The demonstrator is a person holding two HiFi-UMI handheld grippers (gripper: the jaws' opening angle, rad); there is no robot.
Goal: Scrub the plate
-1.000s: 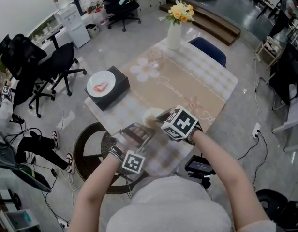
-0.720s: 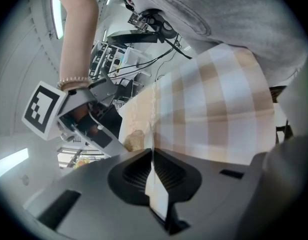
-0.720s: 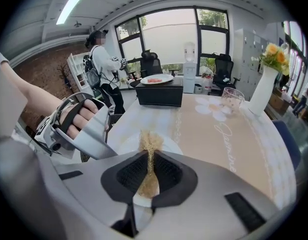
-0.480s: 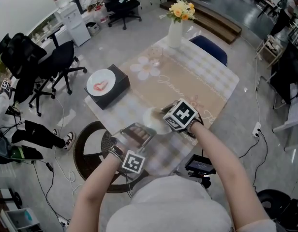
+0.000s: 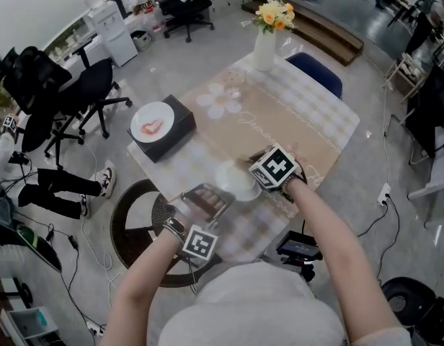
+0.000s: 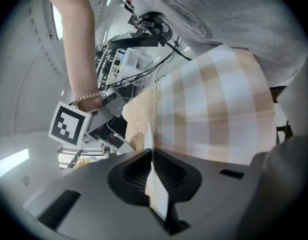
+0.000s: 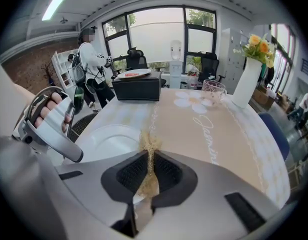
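Note:
A white plate [image 5: 233, 181] lies on the checked tablecloth [image 5: 308, 114] near the table's front edge. My left gripper [image 5: 206, 202] is shut on the plate's near rim, which shows as a thin white edge [image 6: 157, 194] between its jaws [image 6: 153, 156]. My right gripper [image 5: 264, 184] sits at the plate's right side, shut on a tan fibrous scrubber [image 7: 150, 146]. In the right gripper view the scrubber's tuft hangs over the plate [image 7: 109, 141], with the left gripper [image 7: 50, 119] at the left.
A black box [image 5: 164, 137] carrying a small plate with something red stands at the table's left corner. A white vase of flowers [image 5: 264, 43] and a clear glass bowl [image 5: 233, 78] are at the far end. A blue chair [image 5: 317, 75] and a round wicker stool [image 5: 139, 225] flank the table.
My right gripper with the scrubber has slid a little right and away across the plate, so more of the plate shows. The left gripper has kept its hold.

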